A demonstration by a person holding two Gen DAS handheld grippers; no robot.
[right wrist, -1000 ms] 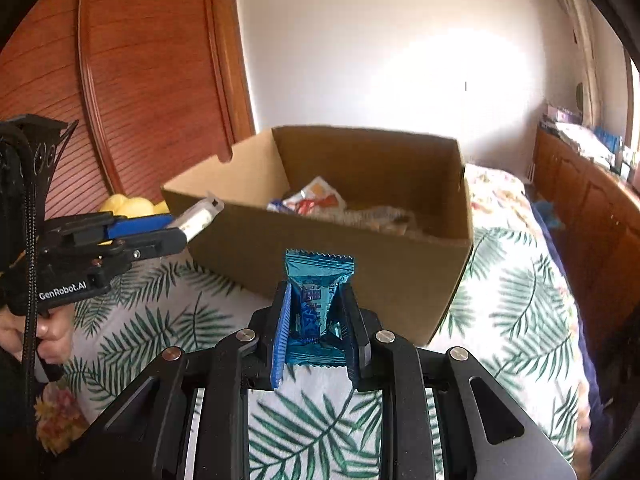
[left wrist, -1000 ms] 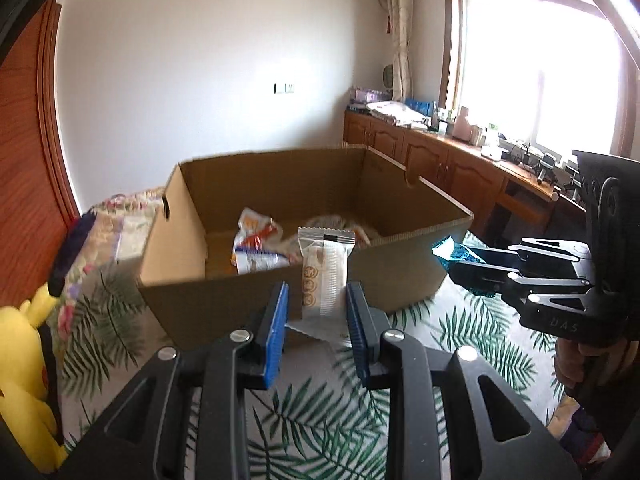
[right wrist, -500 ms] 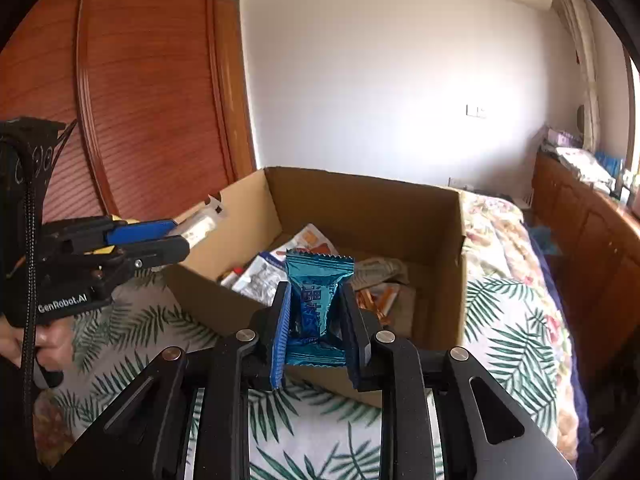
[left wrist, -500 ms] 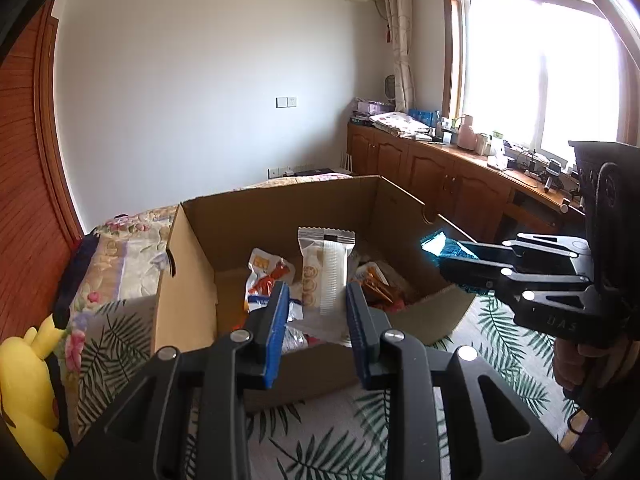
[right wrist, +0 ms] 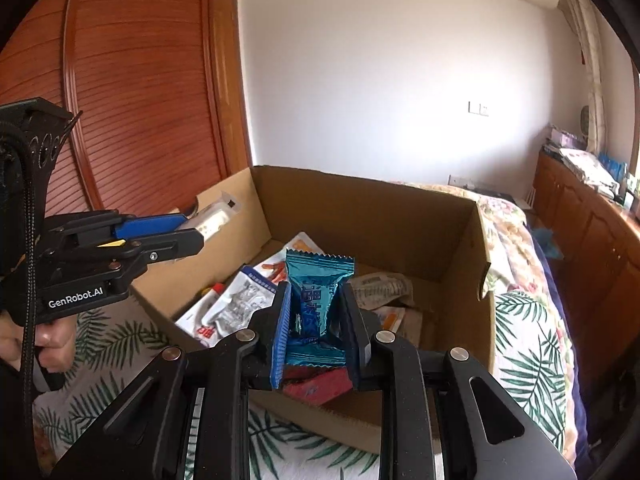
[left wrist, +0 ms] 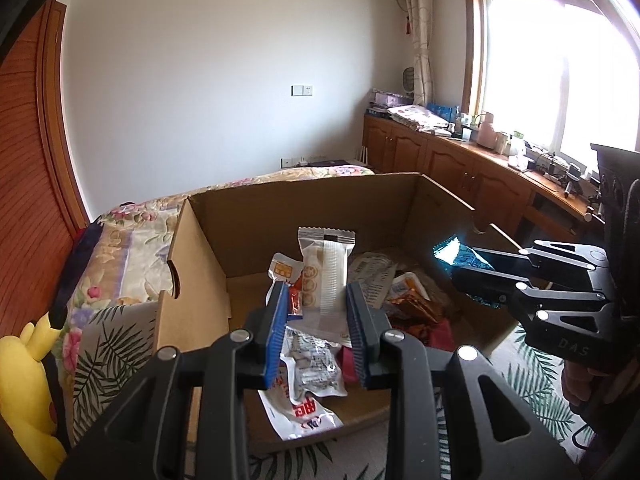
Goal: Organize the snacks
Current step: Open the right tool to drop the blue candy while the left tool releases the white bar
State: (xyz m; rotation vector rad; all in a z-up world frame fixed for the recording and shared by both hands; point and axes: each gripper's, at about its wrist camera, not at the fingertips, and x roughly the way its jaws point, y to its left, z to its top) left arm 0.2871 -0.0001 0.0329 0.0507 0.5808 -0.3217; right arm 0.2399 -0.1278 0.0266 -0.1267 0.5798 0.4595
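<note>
An open cardboard box stands on the leaf-print bedspread with several snack packets lying inside. My left gripper is shut on a white cookie packet, upright above the box's near left part. My right gripper is shut on a blue foil packet over the box's near side. Each wrist view catches the other tool: the right gripper with its blue packet at the box's right wall, the left gripper with its white packet at the left wall.
A yellow plush toy lies left of the box on the bed. Wooden cabinets with clutter run under the window on the right. A wooden slatted door stands behind the left side. A person's hand grips the left tool.
Both grippers have moved forward with their packets, from in front of the box's near wall to over its inside. The box's contents now show below them.
</note>
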